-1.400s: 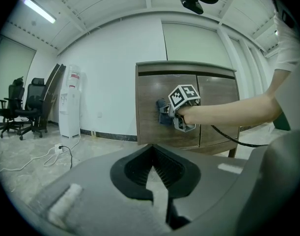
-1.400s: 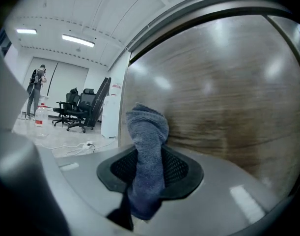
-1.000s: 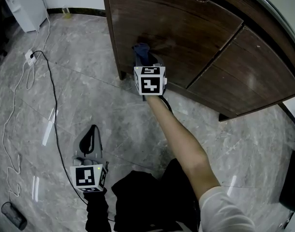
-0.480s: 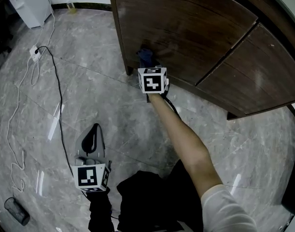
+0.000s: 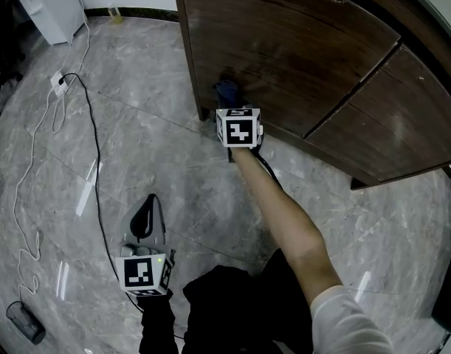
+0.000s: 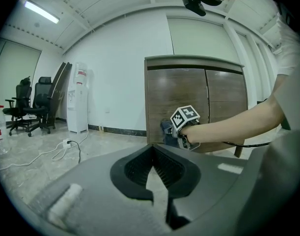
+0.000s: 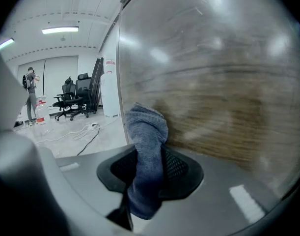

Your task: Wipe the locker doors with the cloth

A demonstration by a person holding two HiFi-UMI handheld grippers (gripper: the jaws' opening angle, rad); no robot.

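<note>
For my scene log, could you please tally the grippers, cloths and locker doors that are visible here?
Grippers: 2, the left gripper and the right gripper
Cloth: 1
Locker doors: 2
Total: 5

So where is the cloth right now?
Head view, centre: the blue cloth is gripped in the right gripper, held against the left locker door near its lower left corner.

white right sleeve (image 5: 345, 317), black left sleeve (image 5: 156, 329), grey claws (image 5: 145, 209) (image 5: 226, 99) with black-and-white marker cubes (image 5: 238, 126) (image 5: 144, 273).
</note>
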